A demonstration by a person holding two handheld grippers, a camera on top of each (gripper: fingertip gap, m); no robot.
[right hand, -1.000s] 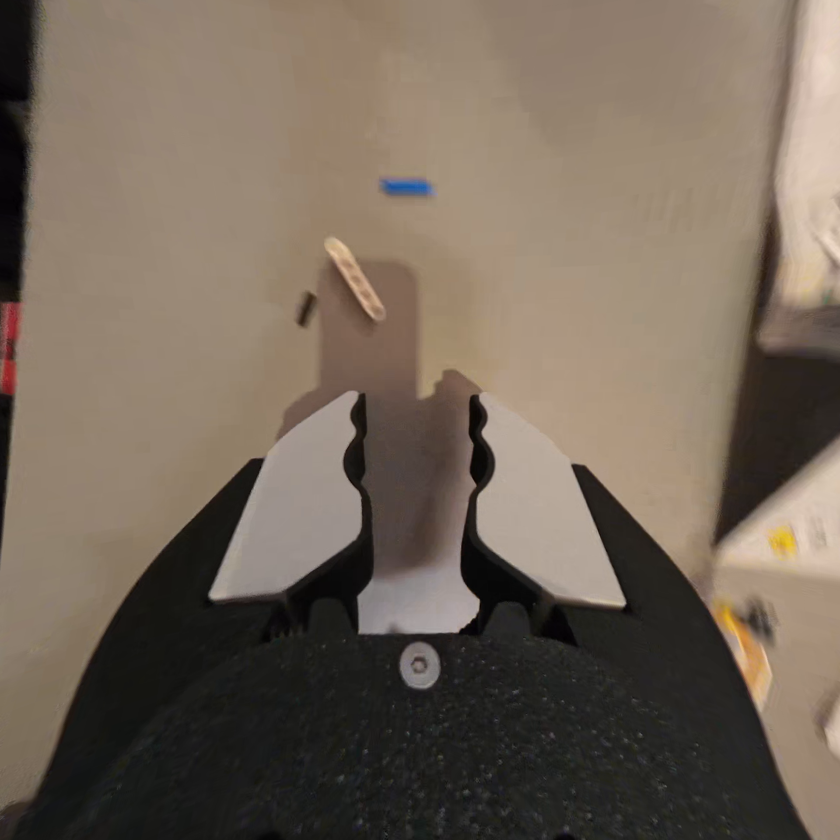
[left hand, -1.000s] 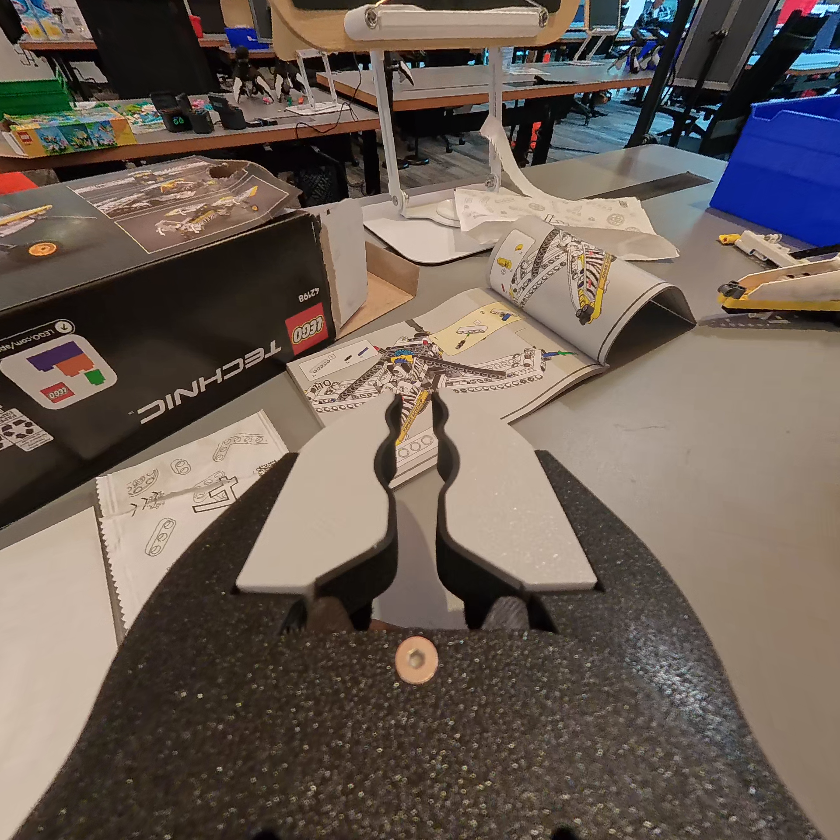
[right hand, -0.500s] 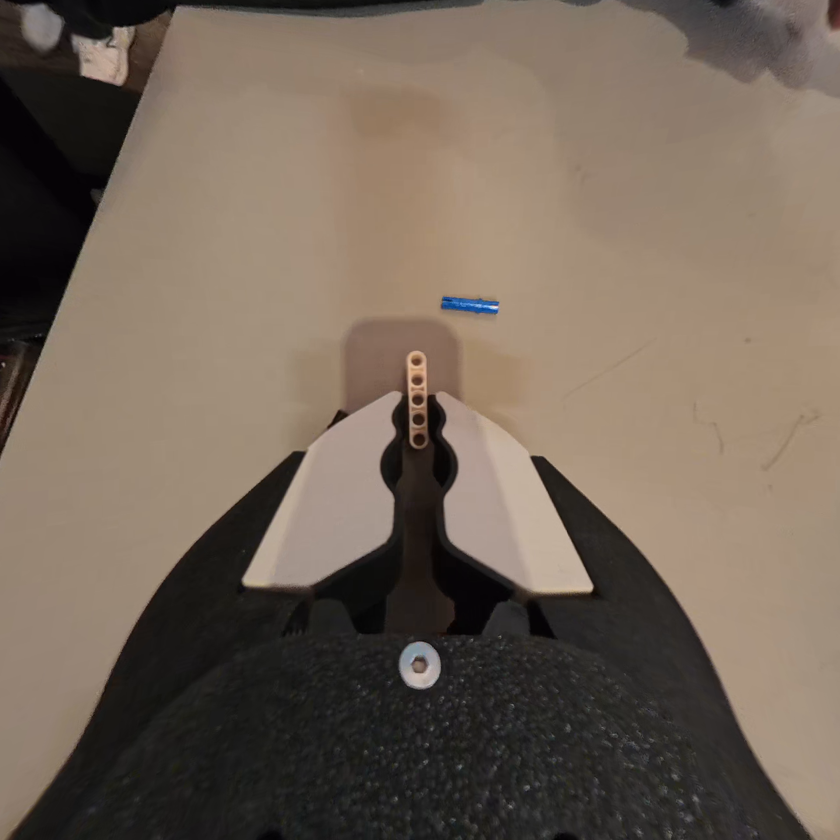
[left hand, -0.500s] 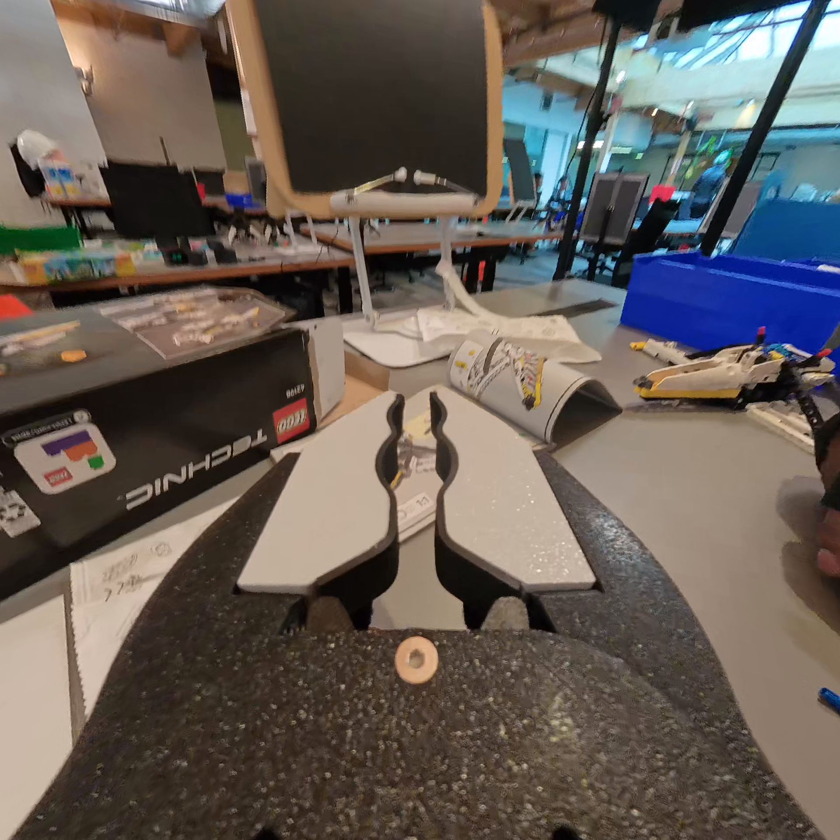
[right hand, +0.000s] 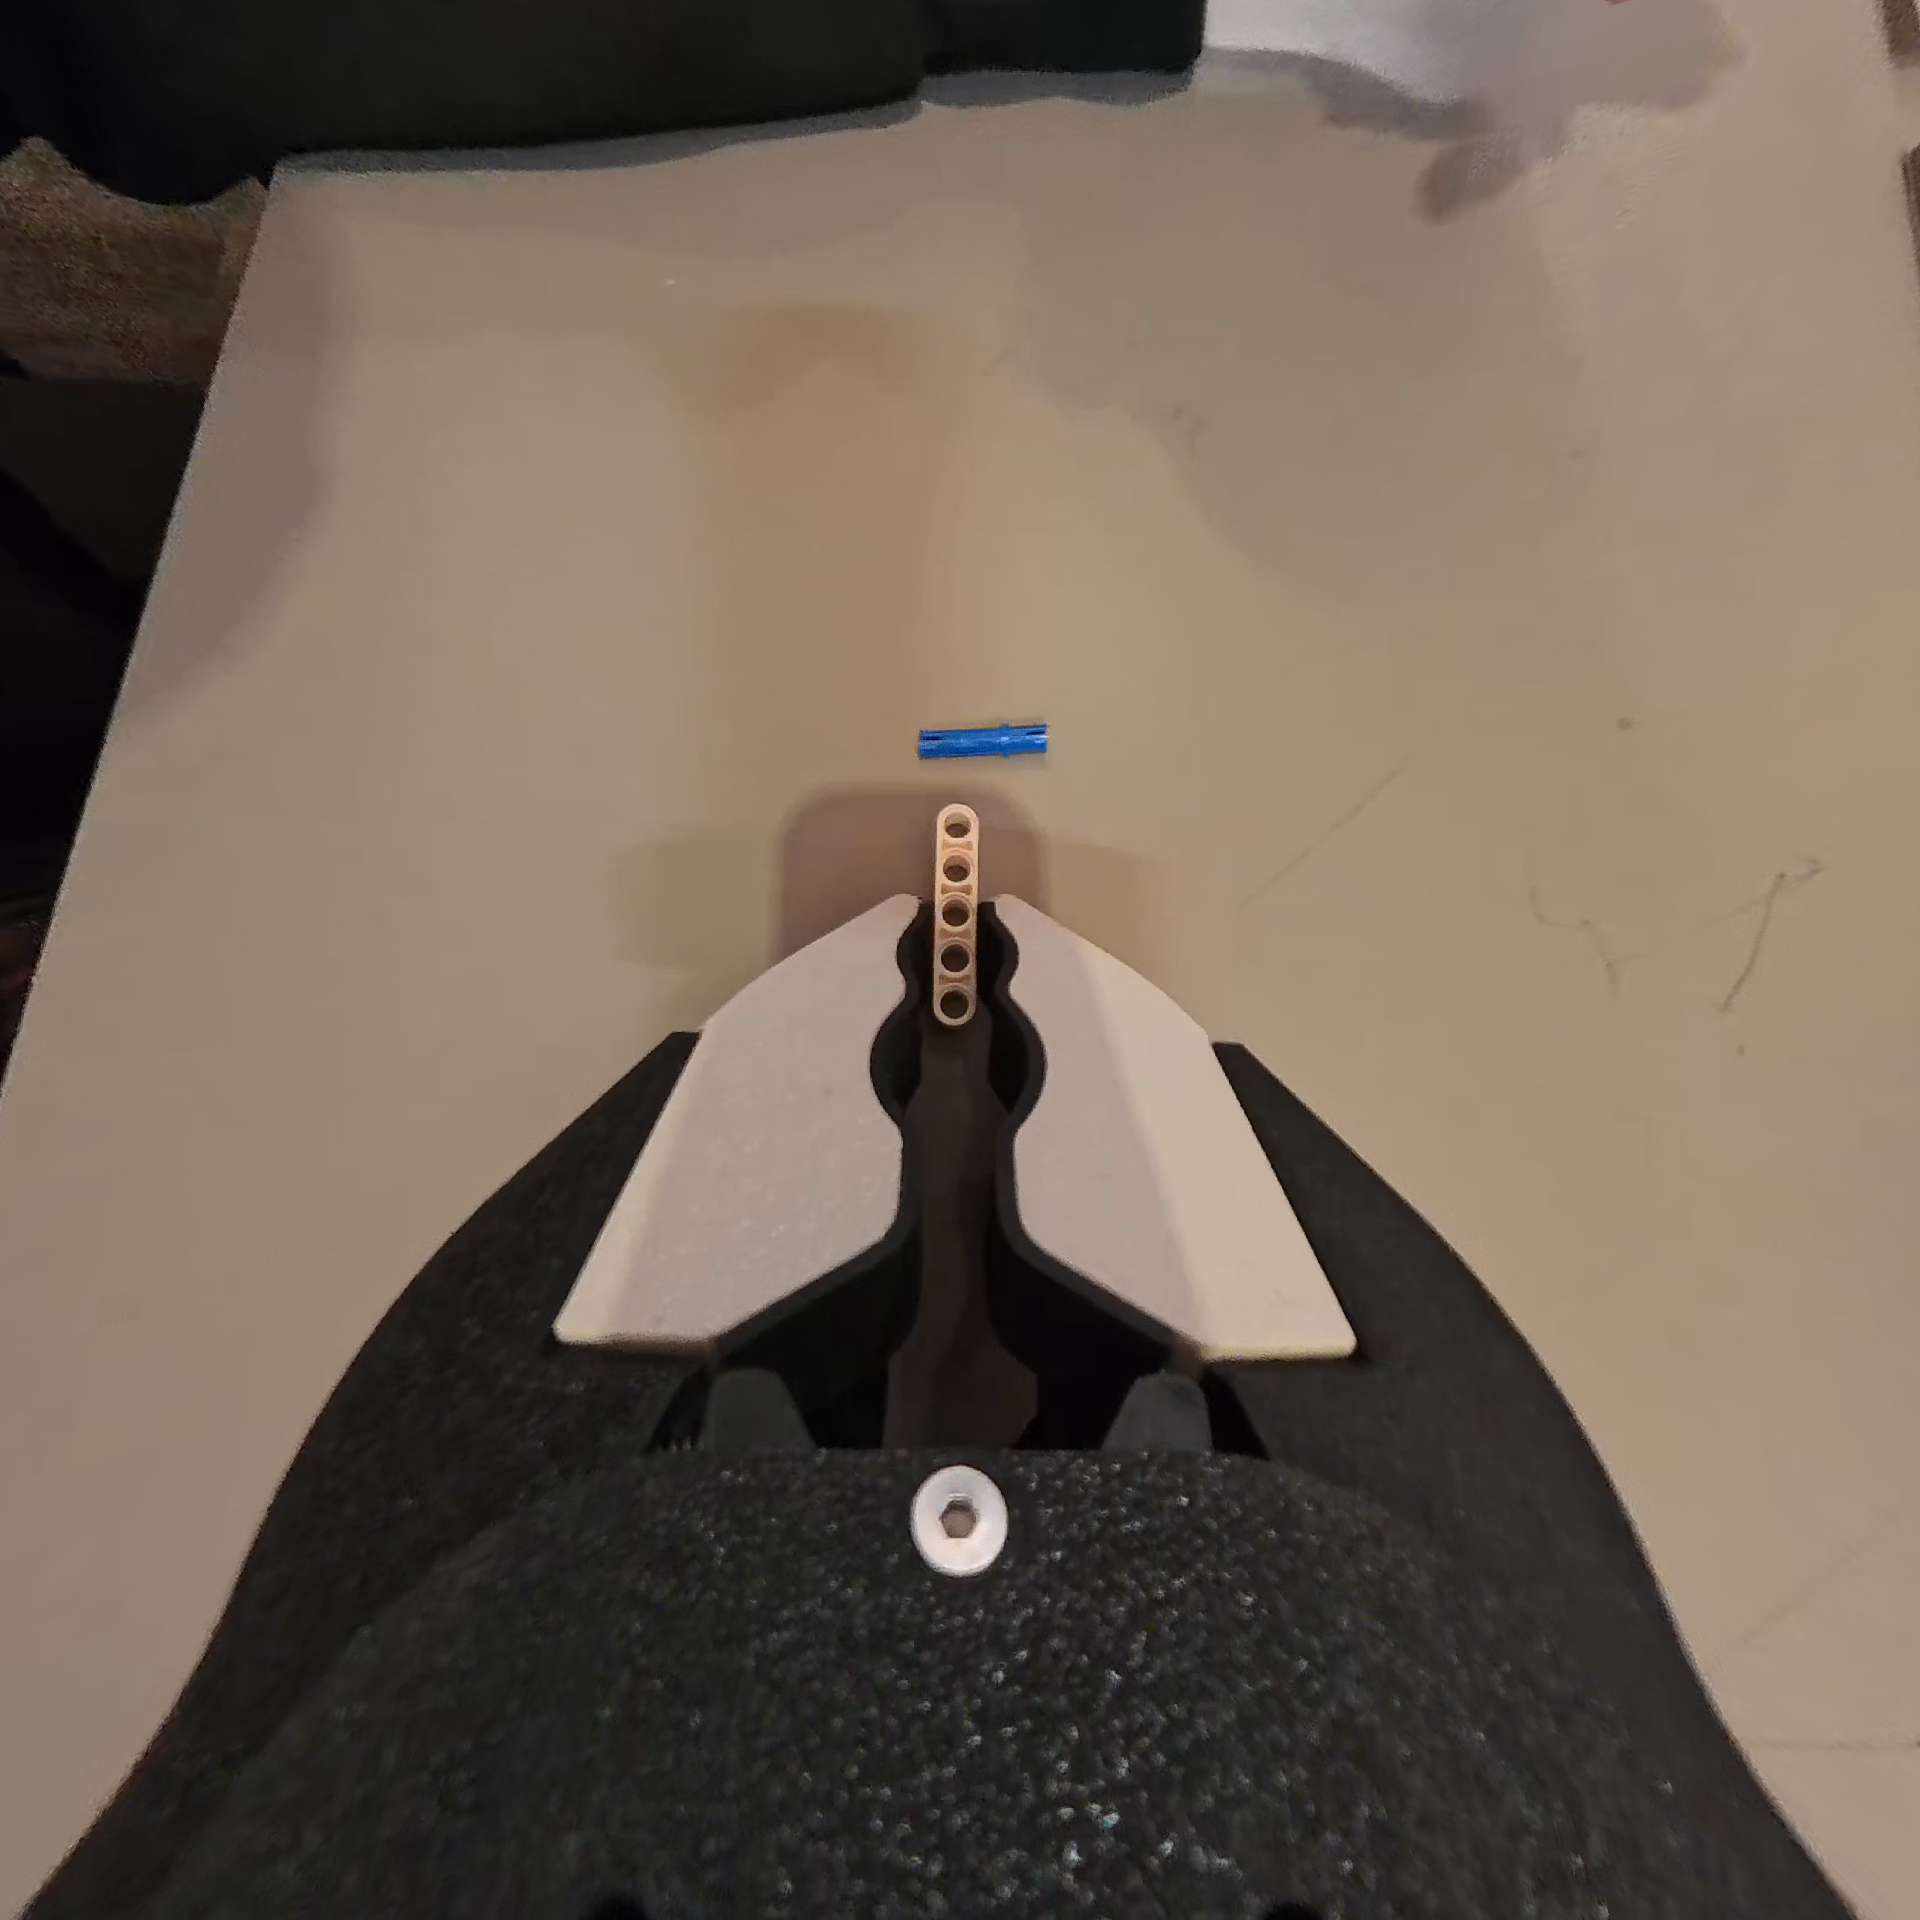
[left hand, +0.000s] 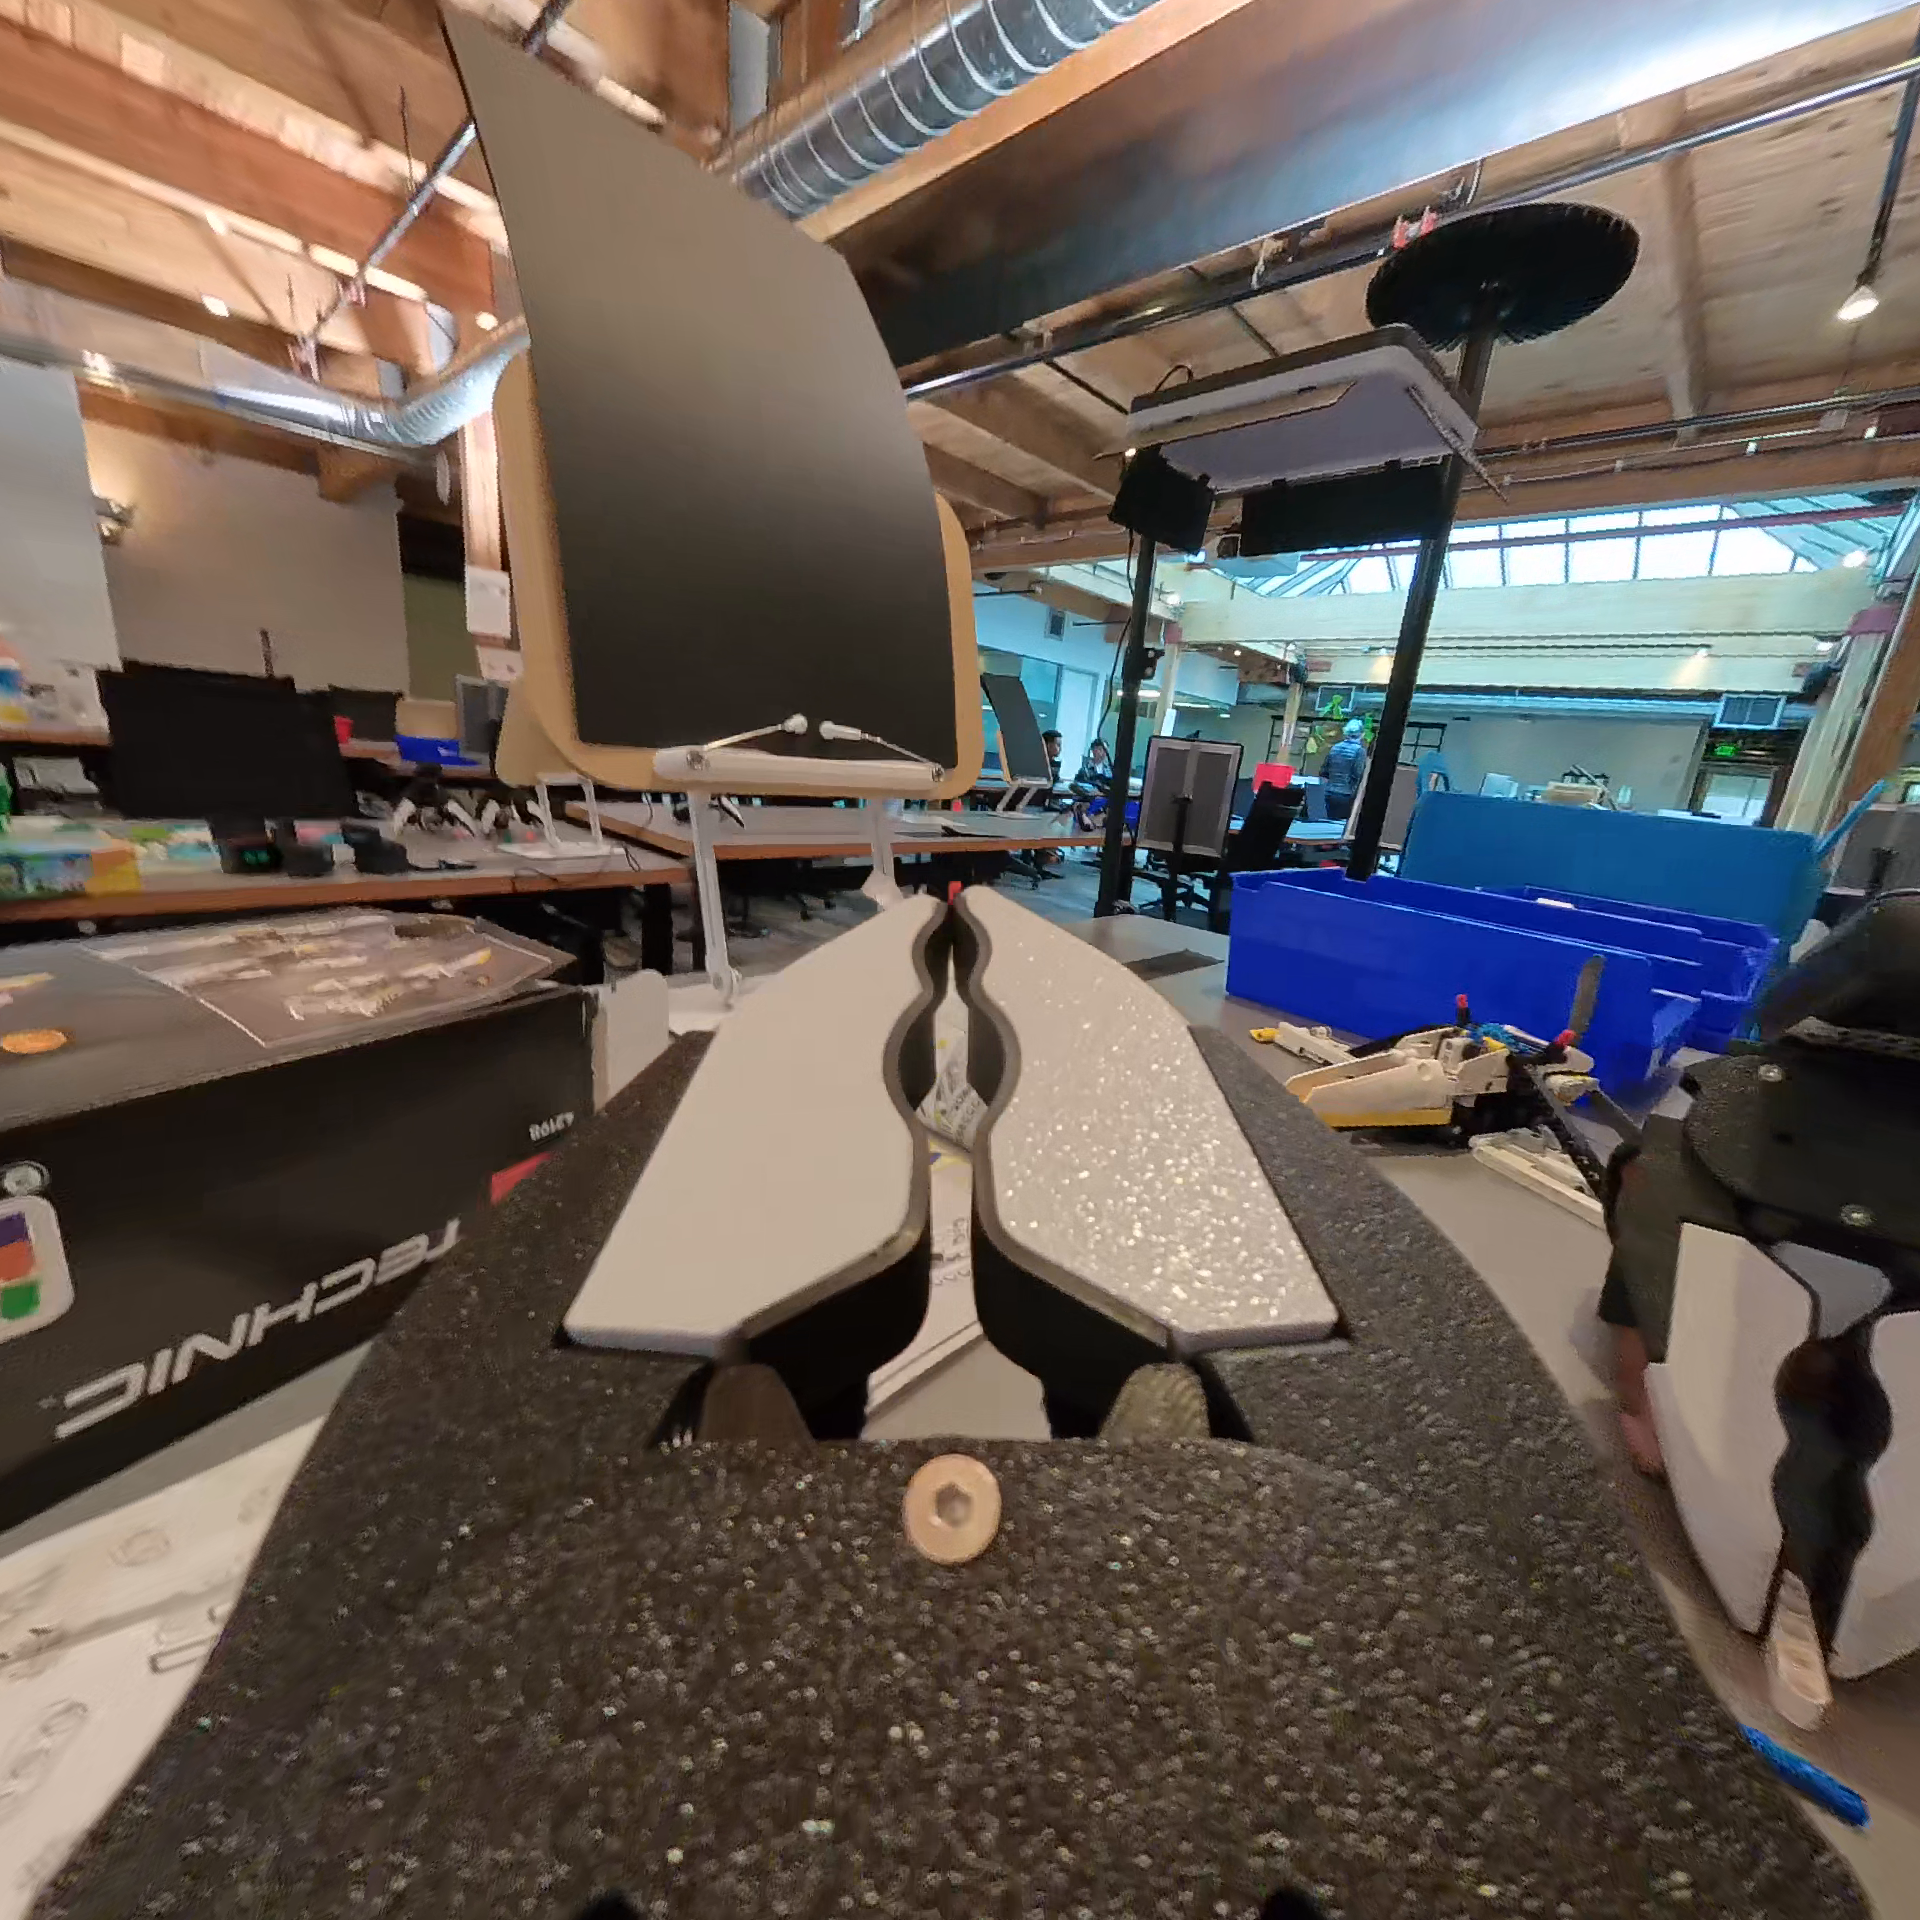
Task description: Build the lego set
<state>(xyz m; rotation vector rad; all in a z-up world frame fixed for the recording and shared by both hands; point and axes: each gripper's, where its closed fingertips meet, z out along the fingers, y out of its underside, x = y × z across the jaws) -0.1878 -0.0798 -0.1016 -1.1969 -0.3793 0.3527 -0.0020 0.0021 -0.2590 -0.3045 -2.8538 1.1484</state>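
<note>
My right gripper (right hand: 957, 904) points down at the beige table (right hand: 520, 623) and is shut on a pale beam with a row of holes (right hand: 956, 852). Both pads press on its sides and its far end sticks out past the tips. A small blue pin (right hand: 983, 742) lies on the table just beyond the beam. My left gripper (left hand: 951, 904) is shut, with its fingertips together, and is raised and tilted up toward the room. The left wrist view also shows the right gripper (left hand: 1808, 1538) at the right edge, with the beam (left hand: 1792, 1652) hanging below it and the blue pin (left hand: 1803, 1771) beside it.
In the left wrist view, a black toy box (left hand: 260, 1143) lies at the left. A dark board on a white stand (left hand: 727, 468) is ahead. Blue bins (left hand: 1455, 966) and a part-built white and yellow model (left hand: 1434, 1081) are at the right. A booklet (left hand: 951, 1101) lies under the fingers.
My right gripper closed on the beam that lay on the table and still holds it. My left gripper tilted upward and its jaws closed from a narrow gap.
</note>
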